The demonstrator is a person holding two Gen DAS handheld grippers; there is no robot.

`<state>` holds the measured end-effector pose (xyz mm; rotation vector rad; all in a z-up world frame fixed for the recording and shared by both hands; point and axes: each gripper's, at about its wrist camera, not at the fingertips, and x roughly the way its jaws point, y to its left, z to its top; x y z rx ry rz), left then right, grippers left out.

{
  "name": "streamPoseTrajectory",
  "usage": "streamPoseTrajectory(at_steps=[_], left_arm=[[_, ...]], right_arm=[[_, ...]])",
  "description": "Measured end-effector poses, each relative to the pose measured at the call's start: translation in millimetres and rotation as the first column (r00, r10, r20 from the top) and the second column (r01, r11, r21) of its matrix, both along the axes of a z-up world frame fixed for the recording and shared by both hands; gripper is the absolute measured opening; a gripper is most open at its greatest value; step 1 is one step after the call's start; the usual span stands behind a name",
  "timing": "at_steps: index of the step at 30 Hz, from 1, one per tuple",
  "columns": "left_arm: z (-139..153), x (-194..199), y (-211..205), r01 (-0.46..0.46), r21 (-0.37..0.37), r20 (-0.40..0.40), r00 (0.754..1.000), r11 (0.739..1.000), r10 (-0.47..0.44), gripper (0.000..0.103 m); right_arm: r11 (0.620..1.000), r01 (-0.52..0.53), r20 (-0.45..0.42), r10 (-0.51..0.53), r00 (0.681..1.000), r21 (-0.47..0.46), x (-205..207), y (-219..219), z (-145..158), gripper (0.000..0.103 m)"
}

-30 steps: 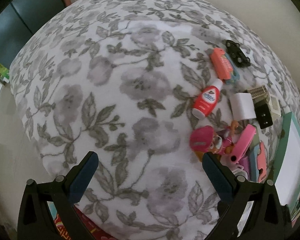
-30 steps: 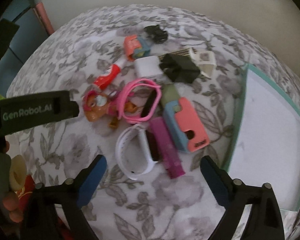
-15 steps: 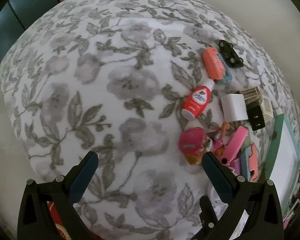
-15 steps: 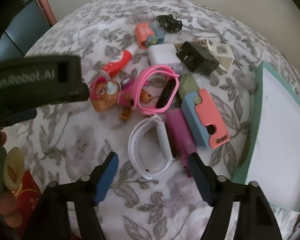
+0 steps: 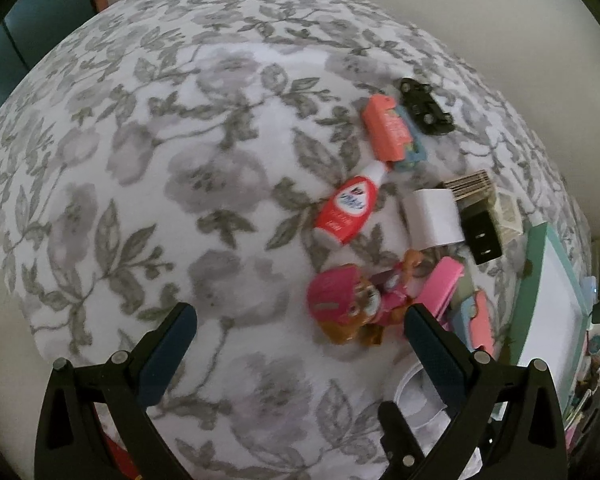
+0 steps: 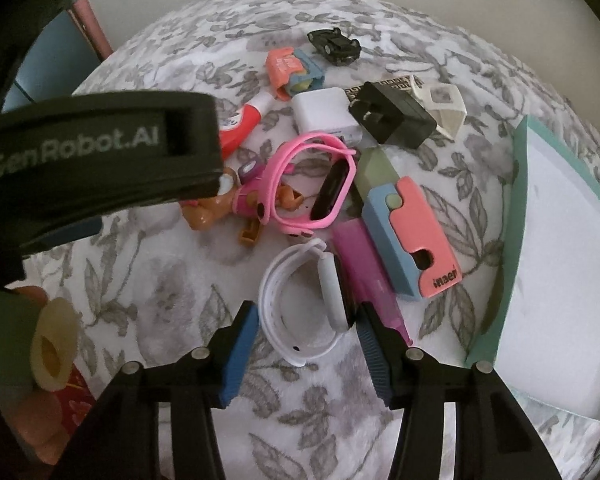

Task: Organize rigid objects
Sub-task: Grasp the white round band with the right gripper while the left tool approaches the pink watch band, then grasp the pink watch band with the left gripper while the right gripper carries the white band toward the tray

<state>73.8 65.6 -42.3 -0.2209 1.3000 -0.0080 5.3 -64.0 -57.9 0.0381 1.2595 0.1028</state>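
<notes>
Grey-flowered white cloth (image 5: 148, 184) covers the whole surface under both of your grippers, with a plain pale wall behind it. At the cloth's right edge lies the teal-rimmed white tray (image 6: 516, 208), the largest thing on it, bare inside. Your left gripper (image 5: 300, 336) hangs over open cloth with its jaws spread wide and nothing between them; its right finger stands just in front of the pink pup figure (image 5: 344, 308). Your right gripper (image 6: 306, 344) points down over the white watch band (image 6: 284, 320); its jaws have just been closing, and the band sits between them, the right pad at the watch's body, though you cannot tell whether the left pad touches yet. Just beyond it lie the purple stick (image 6: 364, 268) and the blue-and-coral block (image 6: 416, 240), touching side by side. Farther back are the pink watch (image 6: 320, 188), the white charger cube (image 6: 324, 116) and the black plug (image 6: 392, 116). Smaller still, the red-and-white bottle (image 5: 348, 208), the coral box (image 5: 388, 132) and the black toy car (image 5: 424, 108) trail toward the wall.
</notes>
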Motion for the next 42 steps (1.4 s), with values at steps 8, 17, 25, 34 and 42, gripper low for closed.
streamPoseTrajectory(at_steps=[8, 17, 25, 34, 42], left_arm=[[3, 12, -23, 0.057, -0.001, 0.047, 0.997, 0.998, -0.057, 0.103], [11, 2, -38, 0.131, 0.044, 0.08, 0.988, 0.99, -0.135, 0.103], [11, -2, -63, 0.206, 0.116, 0.087, 0.972, 0.972, -0.216, 0.097], [10, 0, -88, 0.258, 0.242, 0.107, 0.951, 0.935, -0.29, 0.068], [5, 1, -99, 0.31, 0.247, 0.097, 0.935, 0.918, -0.342, 0.015]], right_arm=[[0.995, 0.067, 0.015, -0.068, 0.998, 0.076, 1, -28, 16, 0.053], [0.967, 0.217, 0.038, -0.224, 0.974, 0.134, -9, -78, 36, 0.051], [0.918, 0.325, 0.01, -0.336, 0.942, 0.227, -16, -120, 39, 0.05], [0.905, 0.343, 0.023, -0.36, 0.933, 0.252, -19, -131, 46, 0.05], [0.899, 0.346, 0.026, -0.366, 0.93, 0.27, -21, -137, 49, 0.05]])
